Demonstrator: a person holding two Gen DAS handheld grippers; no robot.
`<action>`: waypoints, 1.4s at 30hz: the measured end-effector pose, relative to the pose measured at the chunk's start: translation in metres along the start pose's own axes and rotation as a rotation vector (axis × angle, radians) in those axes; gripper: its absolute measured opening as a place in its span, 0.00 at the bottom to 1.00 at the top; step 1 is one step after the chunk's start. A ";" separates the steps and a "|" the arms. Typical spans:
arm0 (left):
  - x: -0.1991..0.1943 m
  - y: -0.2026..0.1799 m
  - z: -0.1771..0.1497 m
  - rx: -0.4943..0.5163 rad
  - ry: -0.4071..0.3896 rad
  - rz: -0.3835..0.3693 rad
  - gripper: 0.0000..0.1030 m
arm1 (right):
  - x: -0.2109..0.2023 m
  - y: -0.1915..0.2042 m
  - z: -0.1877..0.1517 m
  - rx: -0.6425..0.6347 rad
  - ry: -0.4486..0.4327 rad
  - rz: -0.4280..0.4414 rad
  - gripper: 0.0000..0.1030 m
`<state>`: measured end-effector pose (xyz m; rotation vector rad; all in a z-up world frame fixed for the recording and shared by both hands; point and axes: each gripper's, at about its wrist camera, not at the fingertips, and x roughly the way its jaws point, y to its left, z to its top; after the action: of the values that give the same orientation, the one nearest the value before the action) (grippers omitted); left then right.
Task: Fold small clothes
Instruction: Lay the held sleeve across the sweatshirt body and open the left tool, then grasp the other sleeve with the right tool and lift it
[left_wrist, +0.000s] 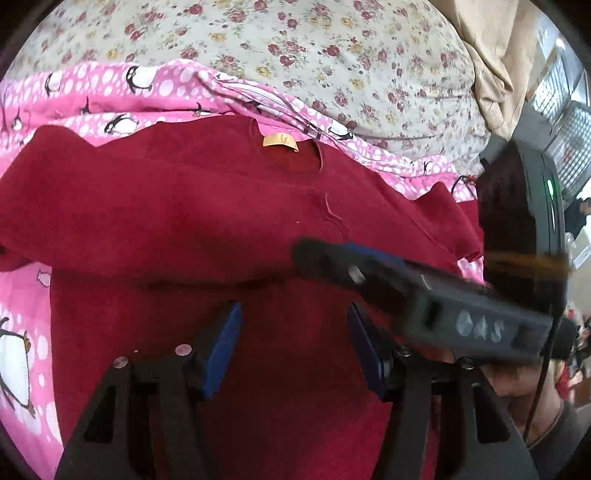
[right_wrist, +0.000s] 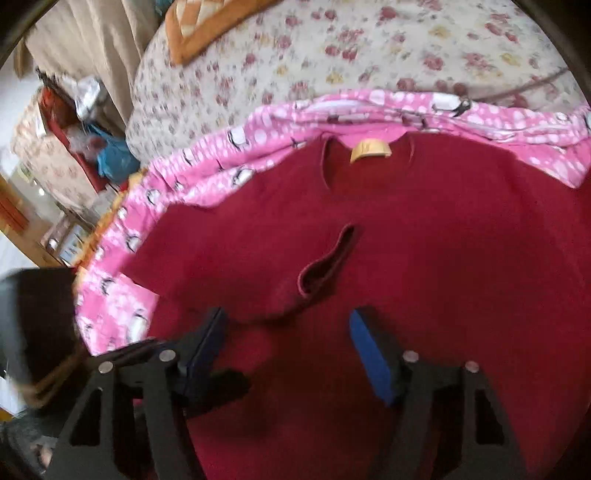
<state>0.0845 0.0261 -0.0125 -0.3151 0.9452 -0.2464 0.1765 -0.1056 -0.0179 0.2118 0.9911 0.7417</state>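
Observation:
A dark red top (left_wrist: 192, 214) lies spread on a pink penguin-print blanket (left_wrist: 110, 88), its collar with a tan label (left_wrist: 280, 141) at the far side. My left gripper (left_wrist: 295, 325) is open above the top's lower part, nothing between its blue pads. The right gripper's body (left_wrist: 424, 295) crosses in front of it, blurred. In the right wrist view the red top (right_wrist: 424, 240) fills the middle, with its label (right_wrist: 369, 150) far and a folded sleeve cuff (right_wrist: 325, 262) on top. My right gripper (right_wrist: 288, 328) is open just over the cloth, empty.
A cream floral bedspread (left_wrist: 332, 48) lies beyond the pink blanket (right_wrist: 258, 140). An orange patterned cushion (right_wrist: 199, 29) sits at the far left. Beige curtain (left_wrist: 491, 55) and window are at the right. Cluttered shelves (right_wrist: 74, 122) stand beside the bed.

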 end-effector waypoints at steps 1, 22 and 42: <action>-0.001 0.001 -0.001 -0.007 -0.008 0.001 0.35 | 0.003 0.000 0.004 0.017 -0.011 0.013 0.71; -0.047 0.037 0.009 -0.169 -0.209 -0.032 0.33 | -0.110 -0.075 -0.006 0.102 -0.190 -0.467 0.08; 0.016 0.104 0.084 -0.203 -0.108 0.187 0.34 | -0.126 -0.055 -0.002 -0.015 -0.198 -0.394 0.28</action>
<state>0.1700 0.1300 -0.0172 -0.4198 0.8880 0.0383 0.1589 -0.2295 0.0403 0.0708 0.8052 0.3597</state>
